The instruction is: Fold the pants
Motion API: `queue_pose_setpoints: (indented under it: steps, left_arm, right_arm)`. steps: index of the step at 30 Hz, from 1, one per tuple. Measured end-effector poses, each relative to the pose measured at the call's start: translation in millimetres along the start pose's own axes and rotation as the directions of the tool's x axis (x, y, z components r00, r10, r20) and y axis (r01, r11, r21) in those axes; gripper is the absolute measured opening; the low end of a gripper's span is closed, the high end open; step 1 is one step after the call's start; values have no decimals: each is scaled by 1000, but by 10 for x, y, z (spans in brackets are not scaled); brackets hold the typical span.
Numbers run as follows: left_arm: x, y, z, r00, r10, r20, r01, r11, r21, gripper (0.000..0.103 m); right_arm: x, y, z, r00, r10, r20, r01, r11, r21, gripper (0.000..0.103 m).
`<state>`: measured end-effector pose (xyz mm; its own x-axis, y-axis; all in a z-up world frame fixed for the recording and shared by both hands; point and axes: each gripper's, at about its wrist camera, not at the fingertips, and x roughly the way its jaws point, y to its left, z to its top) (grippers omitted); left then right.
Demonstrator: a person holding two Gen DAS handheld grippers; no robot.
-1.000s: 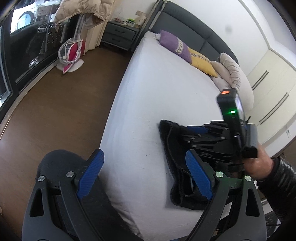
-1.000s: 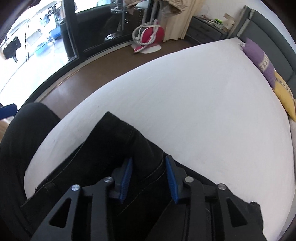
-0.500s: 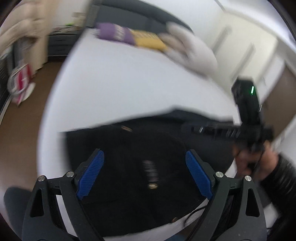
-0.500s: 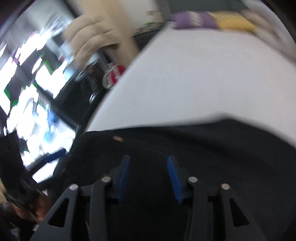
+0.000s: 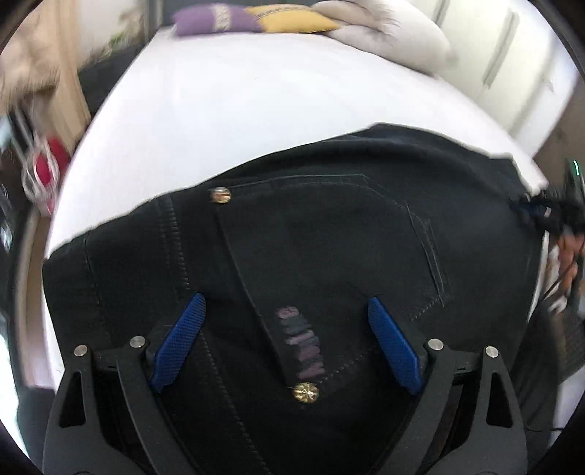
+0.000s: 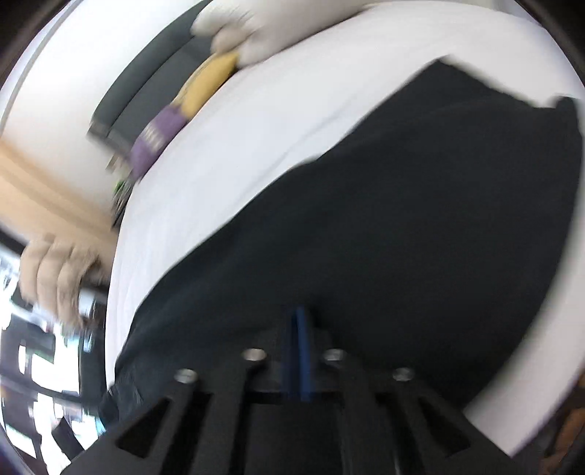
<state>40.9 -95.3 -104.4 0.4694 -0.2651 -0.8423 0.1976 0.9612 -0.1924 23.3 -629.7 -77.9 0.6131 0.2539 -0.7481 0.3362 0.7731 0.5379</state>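
- The black pants [image 5: 329, 255] lie spread across the near part of the white bed [image 5: 226, 98], waist end toward me, with a brass button [image 5: 220, 194] on the far-left waistband and a rivet [image 5: 305, 393] close in.
- The left gripper [image 5: 285, 329] hangs over the seat of the pants with its blue pads wide apart, holding nothing.
- The right gripper [image 6: 299, 329] has its blue pads pressed together over dark cloth; from the left camera it sits at the far-right edge of the pants, so I judge it is pinching fabric there, though the picture is smeared.
- Pillows [image 5: 256, 18] are piled at the far end, well apart from the work.
- To do this step well, I'd say the free left gripper should take the waistband edge on its own side, not the middle of the seat, so that both corners are held.
- Then pull the cloth taut and flat before bringing one leg over the other, keeping the seams lined up.
- The risk I see is grabbing one layer only, which would drag the fabric into a bunch.
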Motion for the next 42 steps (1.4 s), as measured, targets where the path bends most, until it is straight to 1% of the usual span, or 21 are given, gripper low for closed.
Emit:
queue_pose_setpoints:
  steps: [1, 2, 4, 7, 10, 12, 14, 16, 17, 19, 22, 25, 28, 29, 30, 31, 32, 34, 36, 39, 42]
  left_arm:
    - [-27, 12, 14, 1000, 16, -5, -16, 1000, -9, 91]
    - [-81, -13, 40, 998, 68, -10, -68, 998, -11, 91]
    - [-241, -93, 100, 997, 79, 1, -79, 997, -13, 90]
    - [-502, -445, 244, 997, 27, 78, -31, 999, 43, 90]
    - [-406, -856, 422, 996, -42, 80, 31, 990, 138, 91]
    - [-221, -1115, 471, 996, -71, 59, 60, 984, 168, 91]
    - [36, -1190, 522, 996, -93, 17, 89, 983, 160, 91]
    - [350, -1163, 561, 997, -46, -54, 53, 990, 128, 90]
    - [489, -1104, 524, 995, -33, -89, 42, 994, 102, 90]
    - [527, -1100, 467, 997, -39, -63, 46, 992, 116, 90]
    - [550, -1209, 433, 999, -9, -51, 16, 988, 152, 90]
    - [576, -1233, 445, 999, -19, -46, 25, 990, 137, 91]
    - [576, -1077, 393, 999, -21, -39, 26, 991, 132, 91]
    - [576, -1059, 383, 999, -17, -38, 22, 991, 133, 91]
    - [530, -985, 379, 999, -13, -38, 18, 991, 135, 91]
    - [576, -963, 397, 999, -7, -38, 12, 990, 138, 91]
    - [553, -1001, 397, 999, 9, -37, -3, 989, 147, 91]
    - [524, -1156, 391, 999, 28, -36, -22, 988, 151, 91]
    - [412, -1293, 448, 1000, -20, -11, 21, 992, 127, 91]
    - [323, -1538, 530, 997, -67, 30, 61, 986, 158, 91]
    - [417, -1646, 570, 994, -106, 10, 103, 983, 155, 91]
  right_arm:
    - [-124, -37, 0, 1000, 10, 27, -11, 1000, 16, 46]
    - [-247, -49, -26, 997, 41, 63, -43, 999, 30, 52]
    - [-468, -39, -111, 976, 189, 108, -194, 980, 39, 52]
    - [-348, 191, -302, 928, 370, 31, -371, 928, 18, 52]
    - [6, 351, -436, 900, 432, -55, -431, 902, 32, 52]
    - [247, 307, -437, 906, 414, -87, -408, 910, 75, 48]
    - [388, 166, -318, 913, 396, -99, -386, 916, 113, 16]
    - [388, -114, -197, 930, 362, -60, -347, 922, 172, 0]
    - [369, -272, -74, 937, 349, -34, -335, 920, 202, 0]
    - [276, -697, 128, 936, 348, 46, -346, 896, 277, 0]
    - [109, -1126, 432, 957, 252, 145, -286, 908, 307, 0]
    - [-17, -1516, 732, 957, 196, 216, -264, 894, 361, 0]
    - [-299, -1688, 1076, 966, 38, 255, -127, 930, 344, 0]
    - [-385, -1682, 1127, 963, 2, 268, -97, 935, 342, 7]
    - [-530, -1645, 1183, 957, -77, 281, -24, 940, 340, 24]
    - [-685, -1609, 1205, 946, -130, 296, 25, 942, 334, 63]
    - [-810, -1577, 1181, 937, -125, 326, 14, 946, 323, 82]
    - [-1039, -1515, 1029, 925, -70, 373, -48, 953, 300, 83]
    - [-1157, -1483, 862, 931, -18, 364, -96, 951, 292, 83]
    - [-1131, -1607, 608, 936, 70, 345, -201, 911, 360, 81]
    - [-897, -1703, 513, 948, 106, 301, -234, 871, 431, 73]
